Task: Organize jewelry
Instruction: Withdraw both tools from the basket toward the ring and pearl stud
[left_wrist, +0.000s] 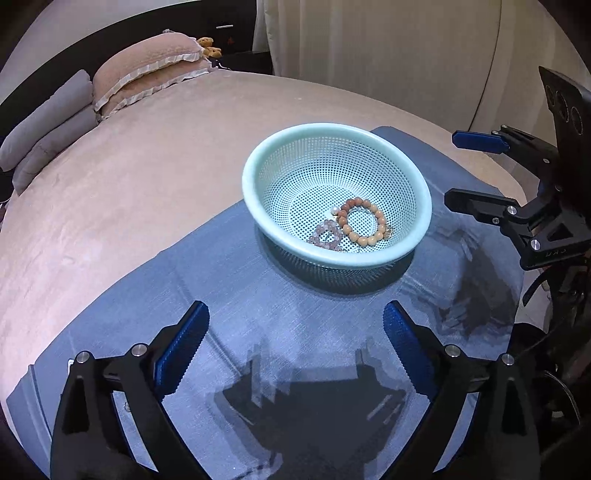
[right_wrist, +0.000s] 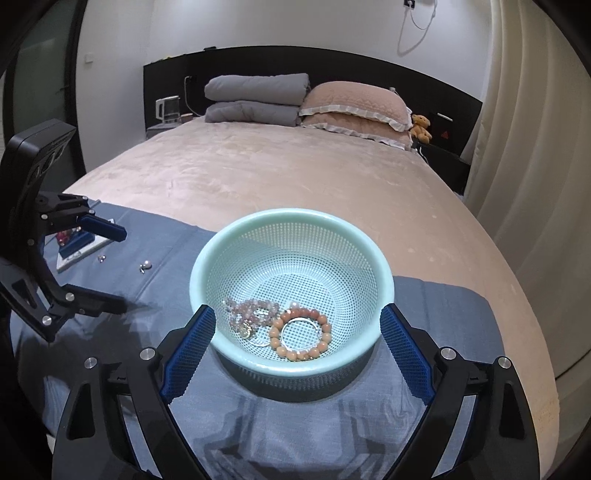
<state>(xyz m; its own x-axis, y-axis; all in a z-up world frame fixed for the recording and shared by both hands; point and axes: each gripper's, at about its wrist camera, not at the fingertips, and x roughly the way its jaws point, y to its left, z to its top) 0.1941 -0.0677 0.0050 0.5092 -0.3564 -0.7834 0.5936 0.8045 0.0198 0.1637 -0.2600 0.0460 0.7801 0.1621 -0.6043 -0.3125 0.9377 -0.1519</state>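
A mint perforated basket (left_wrist: 258, 221) (right_wrist: 207, 266) stands on a blue cloth (left_wrist: 295, 332) (right_wrist: 295, 424) on the bed. Inside it lie an orange bead bracelet (left_wrist: 364, 225) (right_wrist: 325, 336), a pale pink bead bracelet (left_wrist: 327, 236) (right_wrist: 253, 308) and thin rings. My left gripper (left_wrist: 295, 325) (right_wrist: 118, 266) is open and empty, above the cloth in front of the basket. My right gripper (right_wrist: 297, 332) (left_wrist: 450, 166) is open and empty, its fingers on either side of the basket's near rim. A small jewelry tray (right_wrist: 79, 247) and two loose small pieces (right_wrist: 146, 266) lie at the cloth's far left.
The pink bedspread (right_wrist: 277, 177) stretches beyond the cloth. Grey folded blankets (right_wrist: 255, 98), a pink pillow (right_wrist: 354, 107) and a teddy bear (right_wrist: 421, 127) are at the headboard. A curtain (right_wrist: 528, 147) hangs to the right of the bed.
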